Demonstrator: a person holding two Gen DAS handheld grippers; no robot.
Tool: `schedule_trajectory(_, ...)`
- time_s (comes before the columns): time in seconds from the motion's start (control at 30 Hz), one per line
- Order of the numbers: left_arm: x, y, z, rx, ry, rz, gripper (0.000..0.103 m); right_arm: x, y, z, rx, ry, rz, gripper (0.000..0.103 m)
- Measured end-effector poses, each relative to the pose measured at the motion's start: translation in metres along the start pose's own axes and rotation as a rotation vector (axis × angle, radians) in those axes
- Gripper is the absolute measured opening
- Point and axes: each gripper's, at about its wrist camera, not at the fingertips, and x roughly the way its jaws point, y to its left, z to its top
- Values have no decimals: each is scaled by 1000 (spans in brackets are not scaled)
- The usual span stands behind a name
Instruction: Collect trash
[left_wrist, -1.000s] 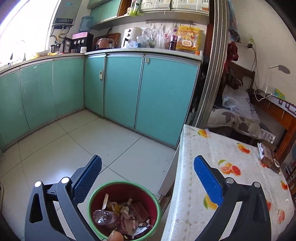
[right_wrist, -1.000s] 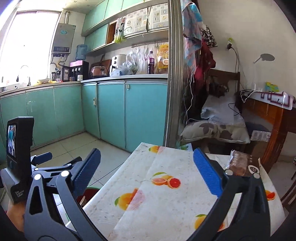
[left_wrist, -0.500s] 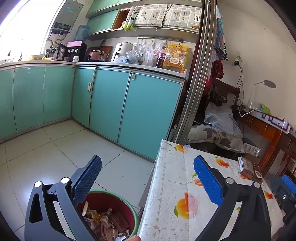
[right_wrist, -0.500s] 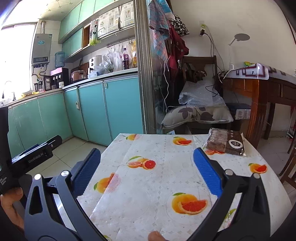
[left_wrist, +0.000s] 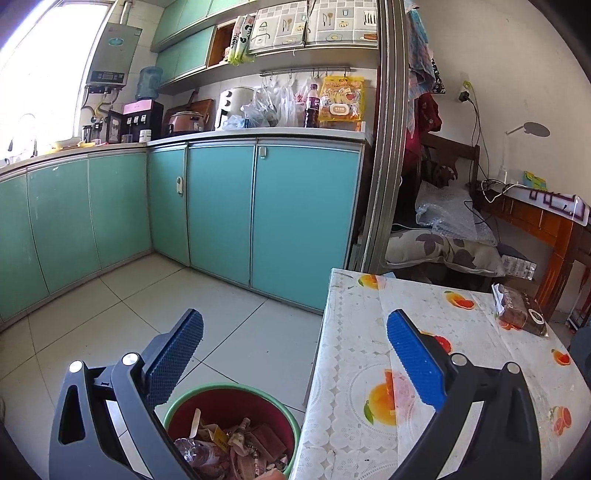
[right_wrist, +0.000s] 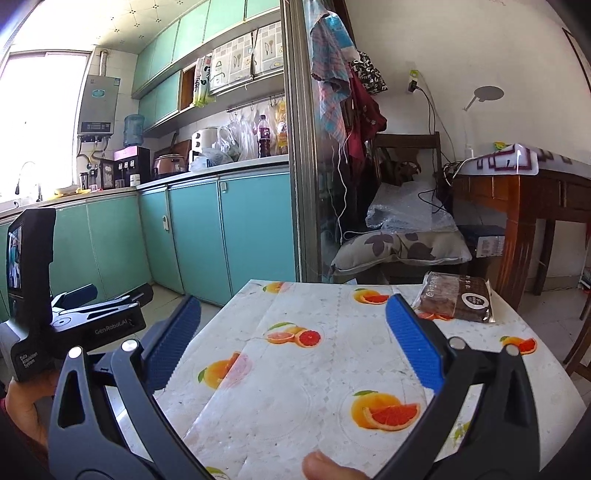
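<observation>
The right gripper (right_wrist: 293, 339) stands wide open over the table (right_wrist: 303, 373) with its fruit-print cloth, and holds nothing. The left gripper (left_wrist: 295, 354) is also spread wide and empty, poised over the table's edge and above the bin (left_wrist: 236, 391) on the floor just beside the table, which already holds wrappers and a plastic bottle. The one piece of likely trash on the table is a dark snack packet (right_wrist: 456, 301) lying flat at the far right corner, well apart from both grippers. It looks light and crinkly, its film probably slippery, and what is inside may crush. The better hold would likely be across a sealed end or the narrow width, with the pinch kept gentle.
</observation>
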Motion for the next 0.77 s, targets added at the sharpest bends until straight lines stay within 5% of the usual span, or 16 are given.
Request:
schedule_trajectory(0.23, 0, 3, 1, -4, 4, 10, 96, 1, 2, -2, -5, 16, -3, 99)
schedule_trajectory(0.4, 0, 4, 0, -11, 22, -48, 96, 1, 2, -2, -5, 18, -3, 99)
schedule_trajectory(0.6, 12, -5, -5, 4, 120, -52, 96, 5, -3, -1, -16, 56, -17, 99)
schedule_trajectory(0.77, 15, -21, -9, -28, 263, -106, 96, 14, -24, -1, 10, 176, -48, 99)
